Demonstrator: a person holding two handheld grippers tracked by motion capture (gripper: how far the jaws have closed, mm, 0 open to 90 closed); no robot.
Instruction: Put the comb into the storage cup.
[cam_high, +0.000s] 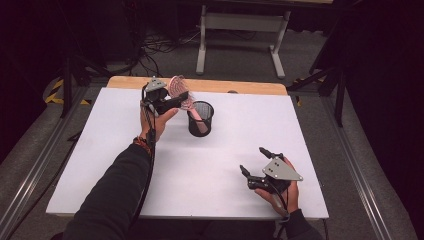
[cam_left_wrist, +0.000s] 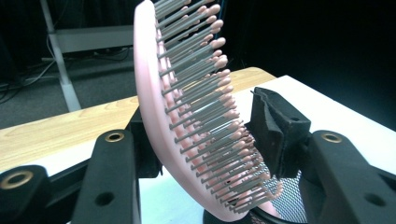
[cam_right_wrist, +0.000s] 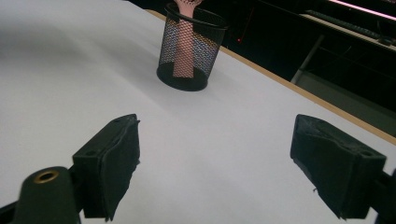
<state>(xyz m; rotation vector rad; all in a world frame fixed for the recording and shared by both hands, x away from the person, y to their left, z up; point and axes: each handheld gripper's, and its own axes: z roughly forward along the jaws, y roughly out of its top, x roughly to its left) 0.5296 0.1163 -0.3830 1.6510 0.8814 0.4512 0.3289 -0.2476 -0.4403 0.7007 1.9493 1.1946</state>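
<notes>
Standing hairbrush (cam_high: 186, 102) inside mesh cup (cam_high: 200, 119)

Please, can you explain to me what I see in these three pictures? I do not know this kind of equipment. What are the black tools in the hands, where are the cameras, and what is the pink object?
There is no robot here. A person holds a hand tool with two black jaws in each hand: the left gripper and the right gripper.

One picture is from a camera above the white table, looking down. The other two come from small cameras riding on the grippers, looking along their own jaws.

On the table stands a black mesh cup. A pink hairbrush stands in it, handle down, leaning.

The brush head lies between the left gripper's jaws. The one pad in clear view stands just off the bristle tips, so the brush is not clamped. The right gripper rests near the table's front edge, jaws wide open, holding nothing.
</notes>
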